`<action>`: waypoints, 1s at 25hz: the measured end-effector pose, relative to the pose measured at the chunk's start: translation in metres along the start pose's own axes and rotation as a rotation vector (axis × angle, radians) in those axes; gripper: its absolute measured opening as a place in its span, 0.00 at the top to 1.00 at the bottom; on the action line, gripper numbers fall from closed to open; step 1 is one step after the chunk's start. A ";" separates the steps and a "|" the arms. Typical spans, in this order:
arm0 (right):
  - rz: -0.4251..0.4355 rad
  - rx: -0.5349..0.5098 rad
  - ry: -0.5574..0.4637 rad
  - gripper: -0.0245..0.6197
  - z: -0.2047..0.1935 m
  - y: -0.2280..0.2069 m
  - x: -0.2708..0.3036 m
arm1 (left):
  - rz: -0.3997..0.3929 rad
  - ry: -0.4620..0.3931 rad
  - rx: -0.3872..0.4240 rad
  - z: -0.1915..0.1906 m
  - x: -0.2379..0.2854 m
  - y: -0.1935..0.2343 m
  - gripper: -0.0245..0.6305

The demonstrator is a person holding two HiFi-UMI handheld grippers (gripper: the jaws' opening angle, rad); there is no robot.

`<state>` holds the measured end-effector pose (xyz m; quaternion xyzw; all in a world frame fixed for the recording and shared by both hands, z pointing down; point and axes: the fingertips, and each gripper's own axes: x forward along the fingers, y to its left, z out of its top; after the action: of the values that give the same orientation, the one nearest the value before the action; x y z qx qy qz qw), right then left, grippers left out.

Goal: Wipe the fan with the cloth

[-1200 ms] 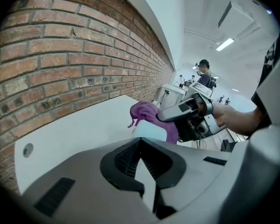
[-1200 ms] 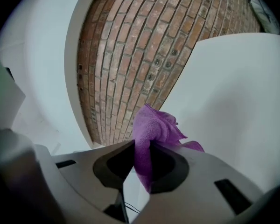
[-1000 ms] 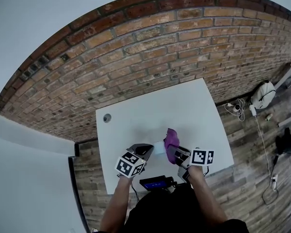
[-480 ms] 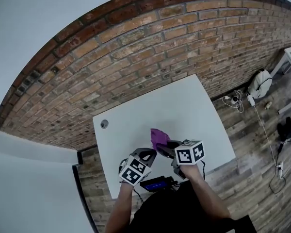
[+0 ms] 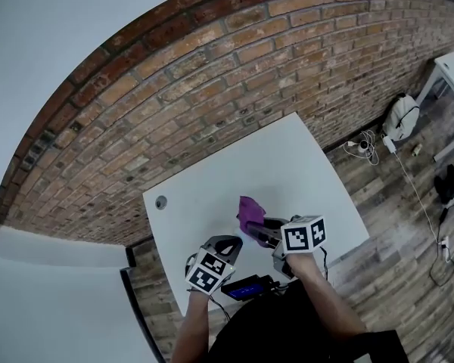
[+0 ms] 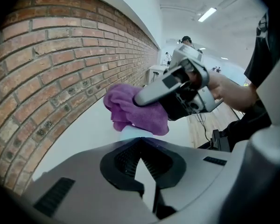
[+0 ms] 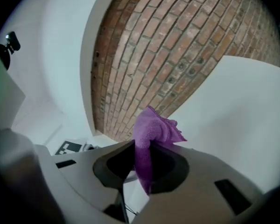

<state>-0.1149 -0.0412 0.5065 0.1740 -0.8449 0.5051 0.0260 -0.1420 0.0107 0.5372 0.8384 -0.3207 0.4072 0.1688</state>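
Cloth [image 7: 155,129] purple, pinched in right gripper [image 7: 141,146] jaws, pressed on pale fan [image 6: 130,131]; left gripper [image 6: 142,143] jaws closed on fan, above white table [image 5: 287,165].

fan [image 6: 129,131]: just a pale sliver shows past my left gripper [image 6: 140,143] tips, rest sits under the purple cloth [image 6: 139,110]; can't make it out in head view. cloth's lower end is buried btwn my right gripper [image 7: 141,149] jaws. dark device w/ blue screen [image 5: 244,286] partly behind my body. floor bits [image 5: 416,150] far right too small to id.
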 end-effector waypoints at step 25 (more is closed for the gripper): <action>0.105 0.025 -0.014 0.85 -0.002 0.020 0.005 | 0.044 0.050 0.116 0.006 0.000 0.000 0.95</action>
<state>-0.1264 -0.0322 0.4914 0.1333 -0.8467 0.5150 -0.0088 -0.1389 0.0080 0.5334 0.8291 -0.3104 0.4496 0.1189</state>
